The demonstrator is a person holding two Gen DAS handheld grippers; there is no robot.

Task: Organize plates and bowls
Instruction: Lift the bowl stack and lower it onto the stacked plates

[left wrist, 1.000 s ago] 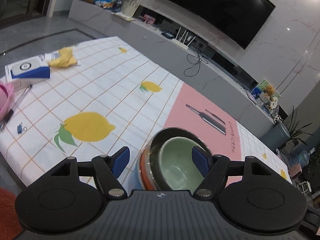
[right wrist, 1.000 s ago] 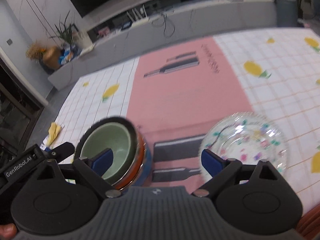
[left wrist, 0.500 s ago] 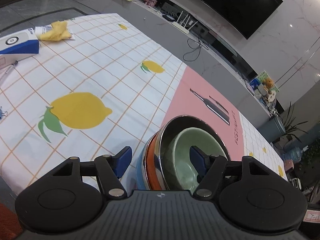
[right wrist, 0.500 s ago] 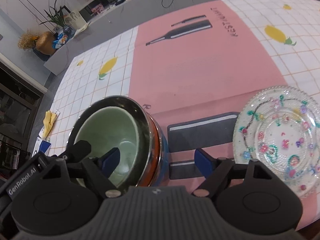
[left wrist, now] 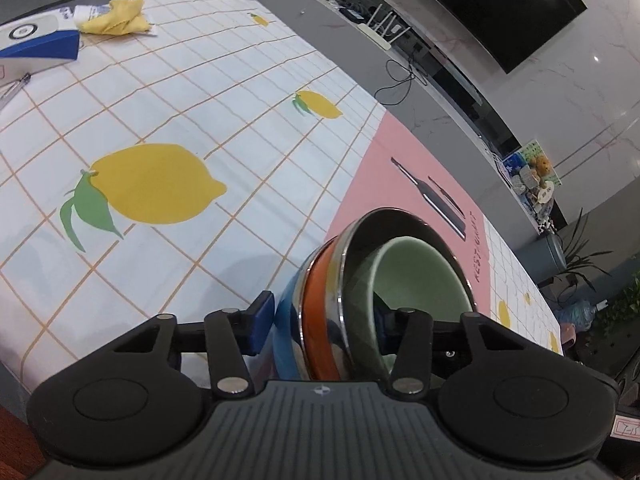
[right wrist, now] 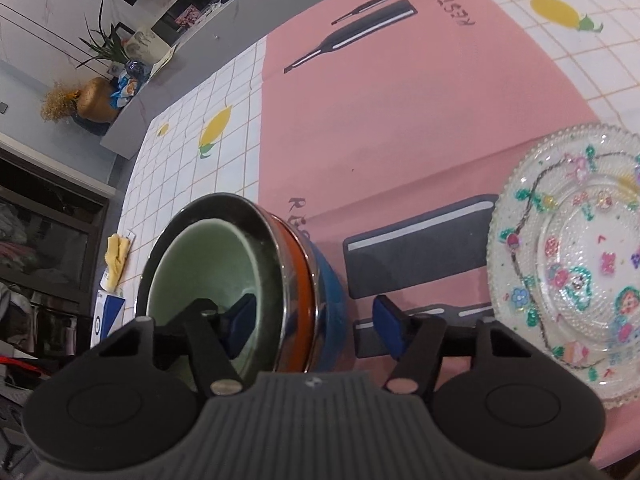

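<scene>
- The nested stack of bowls (right wrist: 248, 280) sits on the pink printed panel of the tablecloth (right wrist: 400, 128), near the table's front edge: a pale green ceramic bowl (left wrist: 420, 280) inside a shiny steel bowl with an orange band (left wrist: 324, 312), which rests in a blue bowl (left wrist: 286, 328) at the bottom.
- Just beside the stack, on its right, lies the clear glass plate with coloured floral decoration (right wrist: 568, 264), flat on the cloth and apart from the bowls.
- The step in hand appears to be gripping the stack by opposite walls with both tools. To do it well, I would close both pairs evenly and lift level, since the bowls are loose in one another and the steel looks slippery.
- The left gripper (left wrist: 320, 330) straddles the stack's wall: one blue pad is outside against the blue bowl, the other inside the green bowl. The fingers are spread moderately; whether they press the wall I cannot tell.
- The right gripper (right wrist: 316, 322) straddles the opposite wall likewise, one pad in the green bowl, the other outside with a visible gap, so it is not clamped.
- Farther off on the lemon-print cloth lie a yellow rag (left wrist: 116, 20) and a blue-and-white box (left wrist: 36, 40).
</scene>
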